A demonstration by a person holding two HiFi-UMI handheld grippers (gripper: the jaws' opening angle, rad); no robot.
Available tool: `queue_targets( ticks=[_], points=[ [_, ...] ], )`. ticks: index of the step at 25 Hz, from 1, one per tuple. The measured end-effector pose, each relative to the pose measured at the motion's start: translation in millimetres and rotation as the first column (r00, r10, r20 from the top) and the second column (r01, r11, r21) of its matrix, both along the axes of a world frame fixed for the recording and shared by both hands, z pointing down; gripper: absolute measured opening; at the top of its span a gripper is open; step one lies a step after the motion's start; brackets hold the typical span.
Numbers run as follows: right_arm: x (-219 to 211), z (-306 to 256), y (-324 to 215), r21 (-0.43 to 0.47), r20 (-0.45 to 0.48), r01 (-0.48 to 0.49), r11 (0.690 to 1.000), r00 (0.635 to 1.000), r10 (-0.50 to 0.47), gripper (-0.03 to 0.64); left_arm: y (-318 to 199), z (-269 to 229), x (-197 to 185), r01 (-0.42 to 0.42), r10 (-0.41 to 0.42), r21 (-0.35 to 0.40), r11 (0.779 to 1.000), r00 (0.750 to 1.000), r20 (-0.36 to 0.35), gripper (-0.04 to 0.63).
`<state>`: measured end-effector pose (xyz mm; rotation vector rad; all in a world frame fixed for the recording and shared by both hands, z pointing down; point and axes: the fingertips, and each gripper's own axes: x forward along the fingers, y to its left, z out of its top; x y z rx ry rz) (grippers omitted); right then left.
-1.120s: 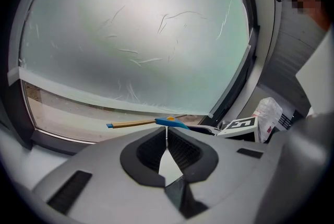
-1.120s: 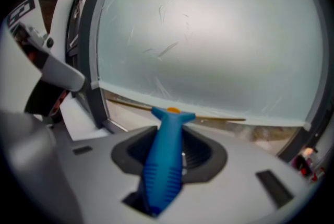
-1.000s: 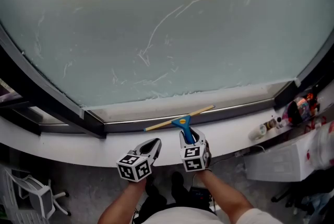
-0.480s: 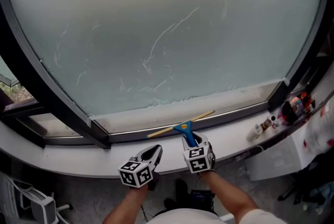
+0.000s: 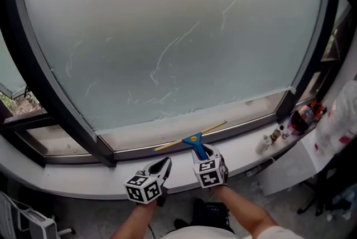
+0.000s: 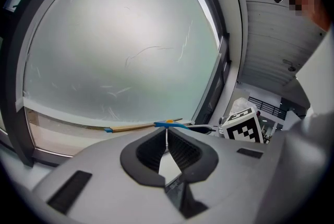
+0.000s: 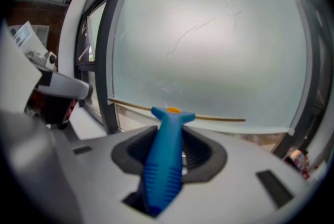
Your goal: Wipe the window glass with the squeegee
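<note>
My right claw (image 5: 205, 153) holds the blue squeegee (image 5: 193, 138) by its handle, with the blade low by the window glass (image 5: 167, 37) bottom edge. My left claw (image 5: 162, 165) is pinched together and empty. The little things (image 5: 266, 142) at the right are too small to name.

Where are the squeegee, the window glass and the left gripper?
squeegee (image 5: 195, 143): head view, on its blue handle just below the blade.
window glass (image 5: 167, 26): head view, middle of the frosted pane.
left gripper (image 6: 166, 130): left gripper view, where its two jaw tips meet.
</note>
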<state>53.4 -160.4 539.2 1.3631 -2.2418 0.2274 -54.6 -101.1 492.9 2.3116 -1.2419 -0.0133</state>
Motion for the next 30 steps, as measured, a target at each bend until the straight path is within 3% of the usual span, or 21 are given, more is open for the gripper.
queue_targets(
  ticks=[7,16,25,30],
  points=[
    [22,-19,0,0.013,0.017,-0.028,1.000,0.999,0.028,0.155,-1,-21,14,-0.008,0.008,0.039,0.999,1.000,0.000,0.034],
    [84,-24,-35,0.015,0.017,-0.043,0.999,0.999,0.043,0.155,-41,-27,75,-0.017,0.017,0.056,0.998,1.000,0.003,0.034],
    [158,-45,-107,0.052,0.005,0.003,0.999,1.000,-0.003,0.155,-107,-39,156,0.026,-0.025,0.081,0.996,1.000,-0.010,0.034],
    [183,-56,-147,0.073,-0.002,0.049,0.996,0.999,-0.049,0.155,-141,-50,183,0.069,-0.068,0.102,0.992,0.998,-0.012,0.034]
  ],
)
